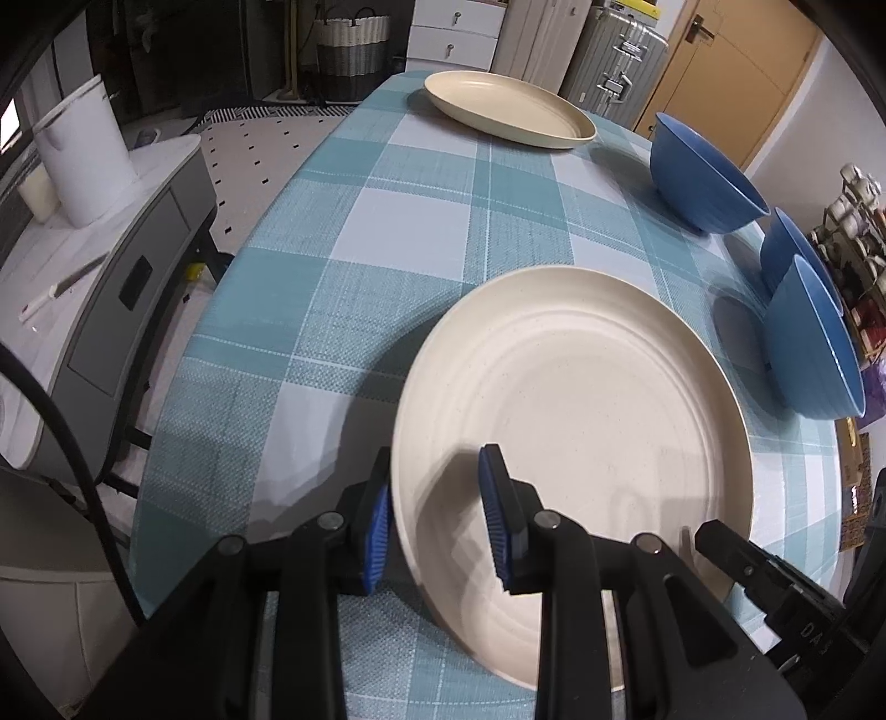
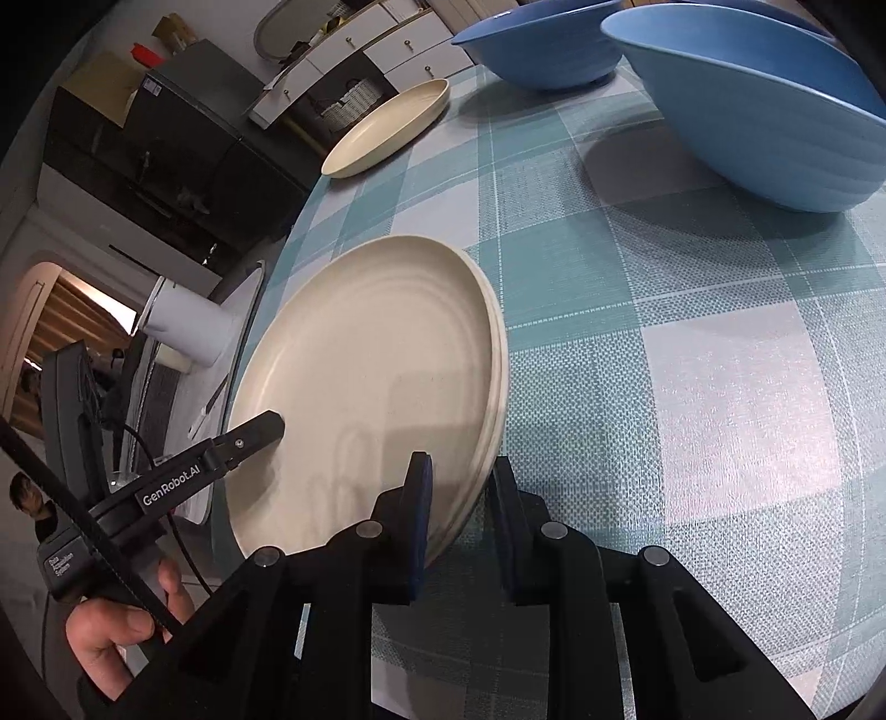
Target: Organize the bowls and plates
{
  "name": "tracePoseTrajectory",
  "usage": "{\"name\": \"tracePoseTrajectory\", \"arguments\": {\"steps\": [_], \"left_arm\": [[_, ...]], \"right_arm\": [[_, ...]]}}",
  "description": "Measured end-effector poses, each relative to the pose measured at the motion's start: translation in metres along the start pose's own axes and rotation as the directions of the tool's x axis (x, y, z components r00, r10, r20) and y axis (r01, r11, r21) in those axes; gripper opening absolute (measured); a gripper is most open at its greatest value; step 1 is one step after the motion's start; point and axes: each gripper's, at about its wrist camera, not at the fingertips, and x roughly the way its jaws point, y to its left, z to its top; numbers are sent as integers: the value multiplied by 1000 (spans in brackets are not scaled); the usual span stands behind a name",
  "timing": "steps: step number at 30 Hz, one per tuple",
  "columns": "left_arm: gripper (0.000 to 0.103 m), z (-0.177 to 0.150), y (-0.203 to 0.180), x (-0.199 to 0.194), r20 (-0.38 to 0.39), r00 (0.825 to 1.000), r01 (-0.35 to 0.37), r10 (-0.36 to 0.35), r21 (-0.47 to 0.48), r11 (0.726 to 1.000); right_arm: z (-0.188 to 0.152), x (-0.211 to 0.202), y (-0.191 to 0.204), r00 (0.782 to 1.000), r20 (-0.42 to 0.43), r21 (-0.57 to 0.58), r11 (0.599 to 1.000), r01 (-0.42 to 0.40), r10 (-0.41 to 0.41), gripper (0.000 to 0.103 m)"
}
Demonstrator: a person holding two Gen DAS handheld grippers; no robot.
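A stack of cream plates (image 1: 581,399) lies near me on the checked tablecloth (image 1: 387,232); it also shows in the right wrist view (image 2: 376,354). My left gripper (image 1: 437,515) straddles its left rim, fingers apart, one blue pad (image 1: 495,515) inside the plate. My right gripper (image 2: 459,509) straddles the stack's near right rim, fingers apart around it. Another cream plate (image 1: 509,108) sits at the far end; it shows in the right wrist view (image 2: 387,124) too. Three blue bowls (image 1: 703,171) (image 1: 797,260) (image 1: 814,343) stand along the right edge.
A grey side cabinet (image 1: 111,266) with a white jug (image 1: 83,155) stands left of the table. A suitcase (image 1: 614,61) and a basket (image 1: 351,50) stand behind it. Small jars (image 1: 853,221) crowd the right side.
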Motion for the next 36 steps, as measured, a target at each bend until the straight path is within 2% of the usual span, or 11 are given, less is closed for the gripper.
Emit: {"name": "tracePoseTrajectory", "arguments": {"steps": [8,11,15,17,19,21,24,28,33,36], "left_arm": [[28,-1,0,-1,13,1000,0,0,1,1000],[30,-4,-6,-3,47,998,-49,46,53,997],[32,-4,-4,-7,62,995,-83,79,54,995],[39,-5,-2,-10,71,994,-85,81,54,995],[39,-6,-2,-13,84,992,-95,89,70,993],[39,-8,-1,-18,105,987,-127,119,76,989],[39,-10,1,-29,142,983,-122,114,55,991],[48,-11,-1,-53,240,965,-116,105,33,993],[50,-10,-36,-80,343,933,-159,109,121,980],[51,-5,-57,-93,387,919,-137,70,148,979]], "right_arm": [[0,-1,0,1000,-5,-11,1000,11,-11,21],[-1,-3,2,1000,7,-47,998,30,-30,21],[-2,-11,2,997,44,-86,994,64,-60,22],[-3,-17,2,996,65,-96,993,74,-68,24],[-4,-24,-2,994,87,-88,994,71,-64,29],[-8,-30,-6,992,102,-79,994,78,-70,29],[-11,-40,-7,988,135,-86,993,80,-68,29],[-16,-63,9,974,224,-192,978,80,-36,30],[-17,-96,34,939,342,-356,928,111,19,31],[-10,-110,41,921,387,-406,905,124,47,47]]}}
